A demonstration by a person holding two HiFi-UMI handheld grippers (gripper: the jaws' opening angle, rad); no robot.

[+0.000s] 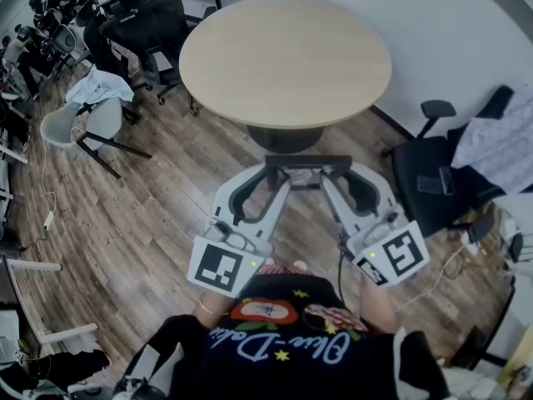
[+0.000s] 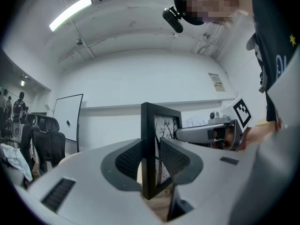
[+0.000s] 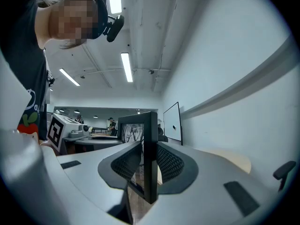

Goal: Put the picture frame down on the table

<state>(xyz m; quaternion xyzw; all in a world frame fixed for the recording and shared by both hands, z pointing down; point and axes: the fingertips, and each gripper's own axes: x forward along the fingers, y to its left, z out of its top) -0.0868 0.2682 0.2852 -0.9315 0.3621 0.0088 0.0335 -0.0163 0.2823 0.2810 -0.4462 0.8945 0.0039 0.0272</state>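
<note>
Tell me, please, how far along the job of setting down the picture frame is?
Done: the picture frame is off the ground, its side edges clamped by the left gripper and right gripper. In hand: it hangs upright over the floor, short of the round table. Left: lowering it onto the table and releasing.

Picture frame edge-on, face unseen

Rocking a black tee with white script, yellow stars and a red fruit print. Running a light grey left tool and right tool, both packing black mesh pads, black-on-white marker cubes and thin cables.
</note>
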